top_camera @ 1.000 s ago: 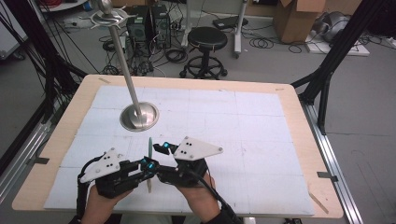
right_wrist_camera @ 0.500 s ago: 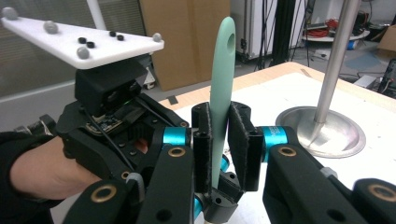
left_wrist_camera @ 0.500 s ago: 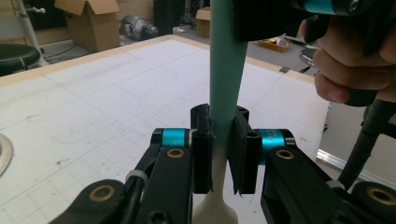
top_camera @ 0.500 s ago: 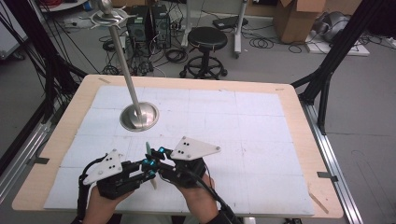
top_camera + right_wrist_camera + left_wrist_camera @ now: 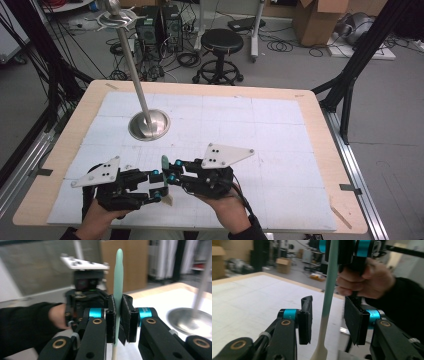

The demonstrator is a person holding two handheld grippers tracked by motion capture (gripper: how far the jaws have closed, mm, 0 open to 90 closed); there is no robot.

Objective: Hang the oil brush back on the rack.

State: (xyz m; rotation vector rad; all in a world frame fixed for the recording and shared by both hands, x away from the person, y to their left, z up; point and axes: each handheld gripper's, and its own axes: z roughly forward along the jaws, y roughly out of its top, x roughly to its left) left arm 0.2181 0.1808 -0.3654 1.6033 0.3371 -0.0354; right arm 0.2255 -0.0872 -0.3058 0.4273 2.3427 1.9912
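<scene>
Mint-green along most of its length and cream at the lower end, the slim spatula [image 5: 164, 180] stands upright near the front of the worktop [image 5: 310, 150], between the two claws. Right claw [image 5: 117, 317] is clenched on it: the right gripper view shows both pads squeezing the green shaft, its rounded tip poking up above them. Left claw [image 5: 327, 320] has just been opening, and the left gripper view makes it plain that the spatula [image 5: 325, 312] passes between the jaws with daylight on either side, neither pad touching. That view also catches the cream foot flaring wider at the bottom. From the high view you get what the gripper cameras miss: both hands close together, and a steel stand [image 5: 148, 125] with a round base farther back on the left.
</scene>
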